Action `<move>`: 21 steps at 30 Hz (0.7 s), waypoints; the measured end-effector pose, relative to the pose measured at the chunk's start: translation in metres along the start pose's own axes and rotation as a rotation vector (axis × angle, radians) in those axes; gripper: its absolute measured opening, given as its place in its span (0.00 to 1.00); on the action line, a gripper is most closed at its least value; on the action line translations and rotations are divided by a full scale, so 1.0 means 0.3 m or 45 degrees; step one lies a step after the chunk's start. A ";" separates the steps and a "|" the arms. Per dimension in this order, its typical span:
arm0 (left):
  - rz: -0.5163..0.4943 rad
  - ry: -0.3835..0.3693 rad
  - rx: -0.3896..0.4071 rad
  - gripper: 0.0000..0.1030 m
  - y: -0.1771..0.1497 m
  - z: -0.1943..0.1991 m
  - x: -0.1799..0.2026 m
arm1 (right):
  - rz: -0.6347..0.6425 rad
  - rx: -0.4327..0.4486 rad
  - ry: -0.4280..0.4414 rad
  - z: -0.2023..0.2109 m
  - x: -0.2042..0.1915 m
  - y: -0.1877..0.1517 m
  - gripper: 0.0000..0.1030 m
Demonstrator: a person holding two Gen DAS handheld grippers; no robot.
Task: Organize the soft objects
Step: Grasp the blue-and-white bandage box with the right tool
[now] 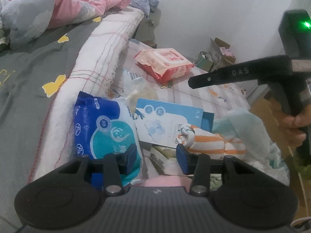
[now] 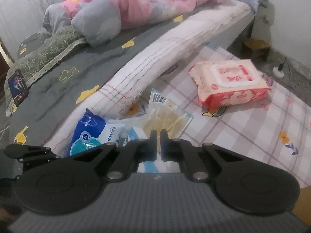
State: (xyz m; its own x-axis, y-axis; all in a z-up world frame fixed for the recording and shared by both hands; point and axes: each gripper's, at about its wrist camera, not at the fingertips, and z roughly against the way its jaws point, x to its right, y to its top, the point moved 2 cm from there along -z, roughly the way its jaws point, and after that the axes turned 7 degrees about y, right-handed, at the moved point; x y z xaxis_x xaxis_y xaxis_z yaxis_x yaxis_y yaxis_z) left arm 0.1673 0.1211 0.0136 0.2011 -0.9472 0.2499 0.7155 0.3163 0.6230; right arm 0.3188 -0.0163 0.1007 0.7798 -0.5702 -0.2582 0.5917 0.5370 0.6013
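Only in the left wrist view is the striped cloth (image 1: 211,143) seen, lying crosswise near the checked mat's (image 1: 196,93) near edge, touching the left gripper's (image 1: 157,158) right pad; its jaws stand apart. The right gripper's (image 2: 158,145) jaws are together, empty, above a half-hidden blue pack (image 2: 91,134).

Dim, flat indoor light, shadows soft and faint. Both views look slightly soft and grainy, bending hard at the dark fisheye corners. A small green indicator lamp (image 1: 306,24) flares with glare.
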 end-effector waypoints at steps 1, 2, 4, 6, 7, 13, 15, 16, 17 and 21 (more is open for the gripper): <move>0.008 -0.002 0.004 0.43 0.000 0.005 -0.001 | -0.009 0.002 0.027 0.003 -0.002 0.001 0.09; 0.010 0.000 0.007 0.44 0.000 0.008 0.001 | -0.021 -0.003 0.041 0.000 -0.003 0.002 0.19; 0.003 0.010 0.011 0.44 0.000 0.011 0.006 | -0.015 -0.041 0.056 -0.023 -0.007 0.007 0.41; -0.009 0.039 0.007 0.44 0.000 0.002 0.013 | 0.046 -0.087 0.031 -0.063 -0.023 0.009 0.55; -0.012 0.052 0.001 0.44 0.000 -0.007 0.015 | 0.076 -0.124 0.026 -0.090 -0.028 0.010 0.55; -0.010 0.054 -0.024 0.42 -0.003 -0.036 0.011 | 0.069 -0.347 0.087 -0.229 -0.009 -0.020 0.39; -0.011 0.048 -0.021 0.42 -0.003 -0.034 0.007 | 0.054 -0.317 0.095 -0.209 -0.011 -0.019 0.26; -0.008 0.046 -0.018 0.42 -0.003 -0.031 0.005 | 0.060 -0.293 0.091 -0.194 -0.013 -0.017 0.22; -0.002 0.040 -0.016 0.42 -0.002 -0.029 0.003 | 0.069 -0.254 0.081 -0.170 -0.016 -0.012 0.18; 0.014 0.007 0.003 0.43 0.002 -0.003 0.004 | 0.043 -0.098 0.046 -0.065 0.000 0.016 0.18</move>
State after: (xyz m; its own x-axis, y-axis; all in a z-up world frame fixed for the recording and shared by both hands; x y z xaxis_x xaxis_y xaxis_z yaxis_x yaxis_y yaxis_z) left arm 0.1686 0.1203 0.0136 0.2125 -0.9440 0.2525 0.7117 0.3266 0.6219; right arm 0.3256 -0.0017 0.0889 0.8059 -0.5288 -0.2664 0.5776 0.6028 0.5506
